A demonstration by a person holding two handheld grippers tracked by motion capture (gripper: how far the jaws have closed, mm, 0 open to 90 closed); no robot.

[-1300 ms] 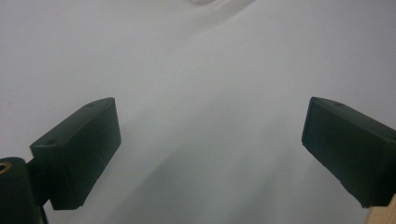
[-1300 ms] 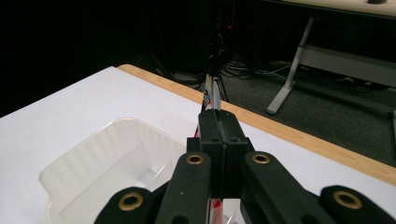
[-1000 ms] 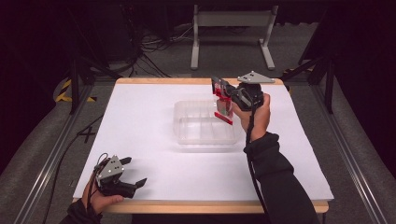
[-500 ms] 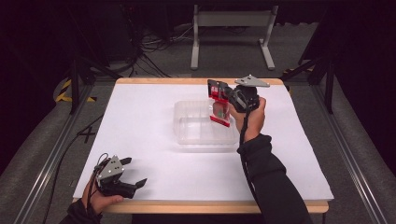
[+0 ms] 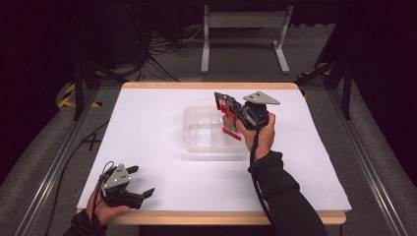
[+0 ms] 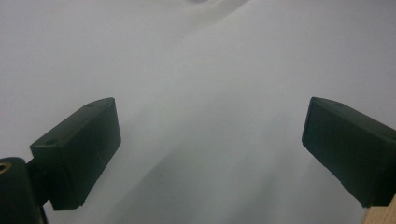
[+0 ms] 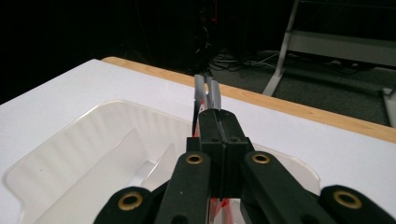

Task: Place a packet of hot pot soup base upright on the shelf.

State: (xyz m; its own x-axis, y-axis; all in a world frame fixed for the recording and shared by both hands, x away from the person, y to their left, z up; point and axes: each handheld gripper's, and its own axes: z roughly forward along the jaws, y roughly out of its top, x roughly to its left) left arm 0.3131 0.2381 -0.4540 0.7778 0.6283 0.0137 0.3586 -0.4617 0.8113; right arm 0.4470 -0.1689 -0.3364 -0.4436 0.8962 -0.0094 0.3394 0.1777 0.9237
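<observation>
A: What is the right gripper (image 5: 229,114) carrying?

B: A flat red packet (image 5: 225,112), thin like a card, with white and dark print on its face. In the high view it hangs tilted, its upper end toward the far side of the table (image 5: 147,147) and its lower red edge down over the container. The print is too small to read.

A: And seen from the gripper's own camera?

B: In the right gripper view the packet (image 7: 208,93) shows edge-on: two thin grey strips stick up past the jaw tips, and a sliver of red shows low between the arms. The jaws are pressed together on it, with no gap visible.

A: Where does that put it over the table?

B: Above the right part of a clear plastic container (image 5: 209,135), a shallow ribbed tray that sits near the middle of the white tabletop. In the right gripper view the container (image 7: 93,154) has a low divider ridge inside. I cannot tell whether the packet touches its rim.

A: The other hand?

B: The left gripper (image 5: 140,183) lies at the near left corner, jaws spread wide apart with only bare white surface between them, well apart from the container.
</observation>
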